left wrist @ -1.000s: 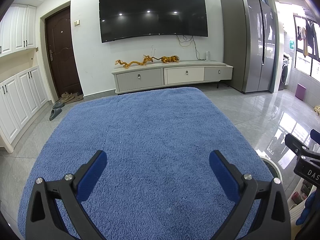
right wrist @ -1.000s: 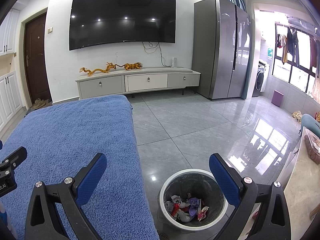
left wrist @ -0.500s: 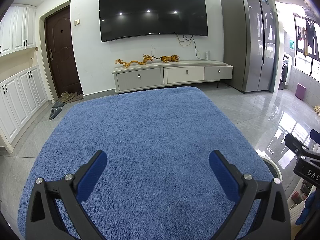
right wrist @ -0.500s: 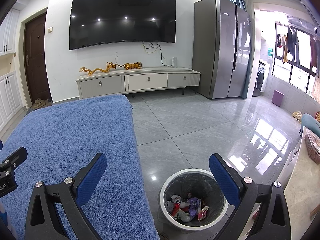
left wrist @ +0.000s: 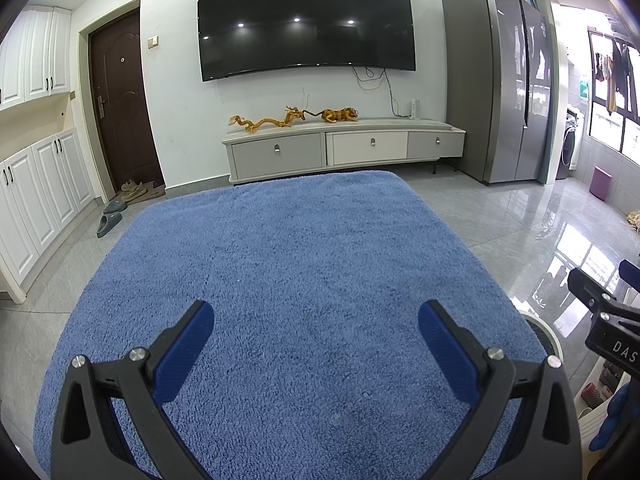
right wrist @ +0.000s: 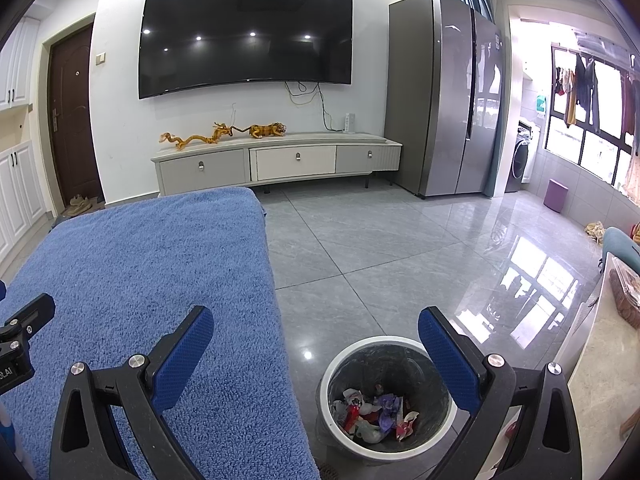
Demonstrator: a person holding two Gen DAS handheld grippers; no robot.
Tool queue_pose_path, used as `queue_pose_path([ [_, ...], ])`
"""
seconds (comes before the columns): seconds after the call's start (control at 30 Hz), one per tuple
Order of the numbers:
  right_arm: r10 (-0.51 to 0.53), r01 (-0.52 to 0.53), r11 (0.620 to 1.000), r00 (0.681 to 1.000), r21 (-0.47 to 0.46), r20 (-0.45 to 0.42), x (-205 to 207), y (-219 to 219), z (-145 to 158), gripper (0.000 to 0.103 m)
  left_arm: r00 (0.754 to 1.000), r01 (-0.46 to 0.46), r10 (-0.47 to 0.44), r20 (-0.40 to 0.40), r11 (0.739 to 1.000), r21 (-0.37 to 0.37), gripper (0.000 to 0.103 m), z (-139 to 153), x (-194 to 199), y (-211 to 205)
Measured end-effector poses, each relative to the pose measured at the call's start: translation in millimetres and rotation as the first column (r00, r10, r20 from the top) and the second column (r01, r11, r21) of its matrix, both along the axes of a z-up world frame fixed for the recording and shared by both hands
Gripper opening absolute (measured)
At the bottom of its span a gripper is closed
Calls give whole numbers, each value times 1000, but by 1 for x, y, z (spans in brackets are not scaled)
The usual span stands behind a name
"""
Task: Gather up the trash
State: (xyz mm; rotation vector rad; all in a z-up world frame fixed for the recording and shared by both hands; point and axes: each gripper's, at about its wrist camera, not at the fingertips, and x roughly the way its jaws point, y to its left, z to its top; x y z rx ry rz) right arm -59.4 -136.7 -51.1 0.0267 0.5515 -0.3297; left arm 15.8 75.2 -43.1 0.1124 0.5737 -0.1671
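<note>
A round white-rimmed trash bin (right wrist: 386, 398) stands on the grey floor to the right of a blue towel-covered surface (right wrist: 136, 292). Several crumpled wrappers (right wrist: 374, 414) lie inside it. My right gripper (right wrist: 316, 346) is open and empty, above the bin's left side and the towel's right edge. My left gripper (left wrist: 316, 346) is open and empty above the blue towel (left wrist: 288, 276), which shows no trash. The bin's rim (left wrist: 548, 340) peeks out at the towel's right edge in the left wrist view, next to part of the right gripper's body (left wrist: 604, 320).
A TV cabinet (right wrist: 276, 162) with golden figurines stands against the far wall under a large TV (right wrist: 244, 36). A grey fridge (right wrist: 448, 92) stands to its right. A pale counter edge (right wrist: 600, 360) lies at the far right. Slippers (left wrist: 108, 222) lie by the door.
</note>
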Motion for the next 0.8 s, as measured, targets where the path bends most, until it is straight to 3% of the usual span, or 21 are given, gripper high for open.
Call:
queue_pose_path([
  [0.8, -2, 2, 1000, 1000, 1, -3, 0, 1, -4, 103, 1000, 1, -1, -16, 1000, -7, 103, 0, 3, 0],
])
